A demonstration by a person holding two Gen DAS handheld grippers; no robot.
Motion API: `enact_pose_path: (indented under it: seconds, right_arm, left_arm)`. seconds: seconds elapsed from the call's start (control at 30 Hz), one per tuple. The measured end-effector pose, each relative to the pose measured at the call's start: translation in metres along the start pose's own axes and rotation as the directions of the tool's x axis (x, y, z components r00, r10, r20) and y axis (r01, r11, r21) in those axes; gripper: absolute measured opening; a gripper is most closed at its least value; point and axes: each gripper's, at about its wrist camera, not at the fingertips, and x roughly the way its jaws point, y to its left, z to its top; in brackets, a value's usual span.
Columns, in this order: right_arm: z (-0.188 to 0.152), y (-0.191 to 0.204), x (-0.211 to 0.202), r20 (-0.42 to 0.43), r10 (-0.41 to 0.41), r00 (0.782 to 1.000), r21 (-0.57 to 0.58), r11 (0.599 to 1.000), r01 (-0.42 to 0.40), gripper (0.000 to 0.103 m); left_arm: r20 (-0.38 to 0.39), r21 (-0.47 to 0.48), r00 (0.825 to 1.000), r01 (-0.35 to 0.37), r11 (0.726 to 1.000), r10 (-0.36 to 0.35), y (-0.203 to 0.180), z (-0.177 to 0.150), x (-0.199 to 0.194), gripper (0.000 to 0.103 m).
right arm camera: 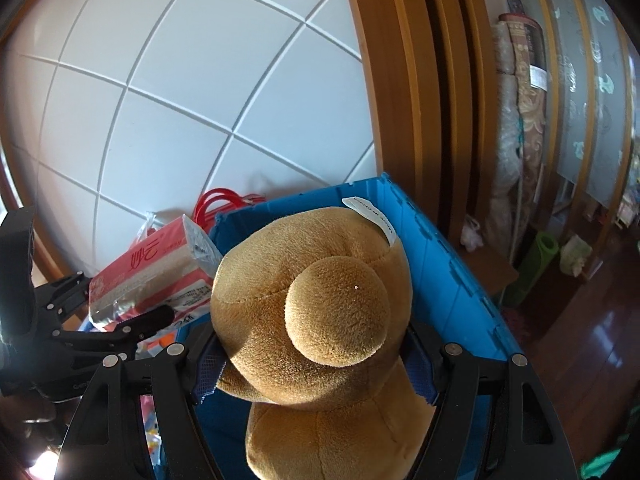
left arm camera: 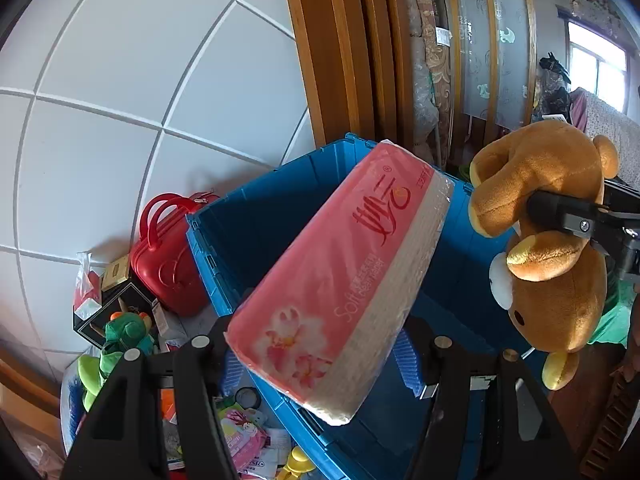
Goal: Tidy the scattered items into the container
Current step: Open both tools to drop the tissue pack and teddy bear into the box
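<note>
My left gripper (left arm camera: 320, 364) is closed on a pink plastic-wrapped pack of soft tissue paper (left arm camera: 340, 280), with the blue ribbed pads (left arm camera: 410, 364) pressing its lower end from both sides. The pack is tilted, its far end raised over the open blue plastic crate (left arm camera: 256, 216), above the near-left wall of that container. My right gripper (right arm camera: 316, 364) is clamped on a brown plush bear toy (right arm camera: 320, 300), the pads squeezing the soft body between them; a white sewn-in label (right arm camera: 376, 216) projects from the top of the plush. In the left wrist view the bear (left arm camera: 552, 240) hangs upside down at the right side of the crate, its yellow-soled feet and white muzzle visible, with one black finger across its middle. The crate stands against a white tiled wall (left arm camera: 120, 100), beside a wooden door frame (left arm camera: 332, 48). A red hard-shell toy suitcase (left arm camera: 168, 264) stands touching the crate's left wall. Near it lie a green plush toy (left arm camera: 124, 332) and mixed small packets (left arm camera: 244, 436), outside the crate.
</note>
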Motion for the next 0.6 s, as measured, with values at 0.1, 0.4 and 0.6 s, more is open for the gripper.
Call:
enact_pose_path:
  seconds: [0.1,0.4,0.6]
  right_arm:
    - [0.001,-0.003,0.006,-0.009,-0.006,1.0,0.005,1.0,0.006,0.076]
    - [0.004,-0.003,0.026,-0.038,-0.019,0.999,-0.022,1.0,0.018,0.091]
    - [0.013,-0.002,0.019,0.01,-0.021,1.0,-0.024,0.999,0.022,0.103]
  left_arm:
    - [0.006,0.001,1.0,-0.003,1.0,0.003,-0.001,0.006,0.003,0.061]
    - [0.018,-0.064,1.0,0.001,0.998,0.0,0.012,0.012,0.013,0.09]
    - [0.035,-0.099,0.999,-0.036,0.994,0.04,0.028,0.009,0.01,0.103]
